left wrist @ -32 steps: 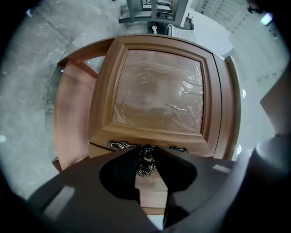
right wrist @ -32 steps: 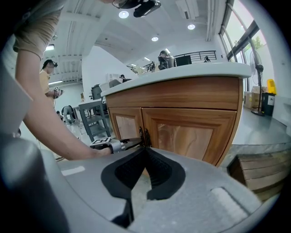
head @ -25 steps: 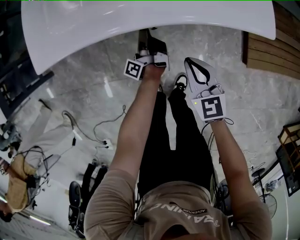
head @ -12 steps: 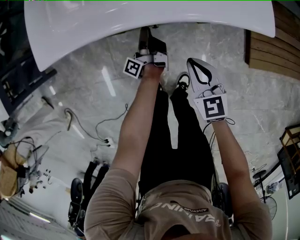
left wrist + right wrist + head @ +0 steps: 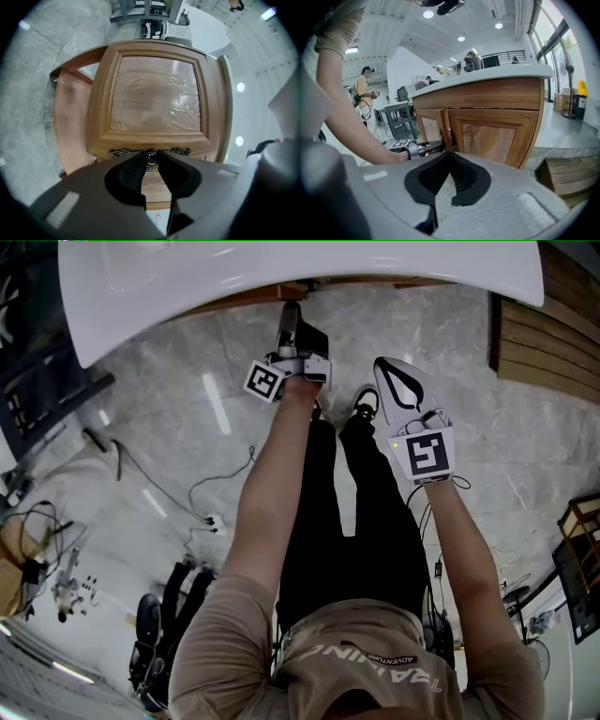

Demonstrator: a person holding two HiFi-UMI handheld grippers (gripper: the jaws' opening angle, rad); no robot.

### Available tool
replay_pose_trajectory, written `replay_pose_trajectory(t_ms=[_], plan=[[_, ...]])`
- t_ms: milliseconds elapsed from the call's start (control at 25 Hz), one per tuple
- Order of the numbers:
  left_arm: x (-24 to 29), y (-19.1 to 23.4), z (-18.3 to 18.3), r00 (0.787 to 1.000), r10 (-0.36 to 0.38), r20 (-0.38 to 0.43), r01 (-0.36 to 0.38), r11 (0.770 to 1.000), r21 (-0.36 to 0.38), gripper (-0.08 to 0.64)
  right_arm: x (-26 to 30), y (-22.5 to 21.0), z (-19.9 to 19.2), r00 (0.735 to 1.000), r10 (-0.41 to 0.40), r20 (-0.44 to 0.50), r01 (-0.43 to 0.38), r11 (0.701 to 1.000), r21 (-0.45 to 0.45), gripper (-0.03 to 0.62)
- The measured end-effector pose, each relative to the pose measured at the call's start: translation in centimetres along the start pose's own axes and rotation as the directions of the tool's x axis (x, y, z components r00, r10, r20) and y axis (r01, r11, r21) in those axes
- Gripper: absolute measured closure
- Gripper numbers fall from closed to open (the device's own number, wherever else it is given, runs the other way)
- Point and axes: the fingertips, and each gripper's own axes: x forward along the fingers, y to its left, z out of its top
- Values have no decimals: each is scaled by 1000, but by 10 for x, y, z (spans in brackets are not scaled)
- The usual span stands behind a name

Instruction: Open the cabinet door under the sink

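Observation:
The wooden cabinet door (image 5: 154, 98) with a film-covered panel fills the left gripper view. Its ornate metal handle (image 5: 180, 151) sits at the door's edge, and my left gripper (image 5: 151, 157) is shut on the handle's round knob. In the head view the left gripper (image 5: 291, 322) reaches level under the white countertop (image 5: 281, 268). The right gripper view shows two doors (image 5: 487, 136) below the counter, with the left gripper (image 5: 425, 147) at the seam between them. My right gripper (image 5: 450, 155) is shut on nothing and hangs back from the cabinet, tilted down (image 5: 382, 367).
The floor is grey marble (image 5: 187, 418), with cables (image 5: 202, 488) and gear at the left. A slatted wooden pallet (image 5: 544, 343) lies to the right of the cabinet. The person's legs and shoes (image 5: 361, 409) stand just behind the grippers. Another person (image 5: 363, 96) stands far off.
The view has drawn back slightly, so a strip of wooden cabinet front now shows beneath the counter rim. Both grippers have kept nearly still.

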Motion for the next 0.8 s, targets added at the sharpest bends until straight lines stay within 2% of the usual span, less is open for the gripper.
replay_pose_trajectory(t_ms=[320, 600, 800], plan=[[-30, -3, 1, 999, -18, -39, 19, 999, 26, 460, -10, 14, -6, 999, 32, -7, -32, 999, -17, 591], [-48, -7, 2, 994, -10, -110, 12, 1000, 21, 460, -11, 33, -13, 998, 57, -29, -58, 998, -29, 591], [-58, -7, 3, 992, -19, -121, 21, 1000, 14, 462, -5, 41, -15, 998, 58, -37, -60, 997, -40, 591]])
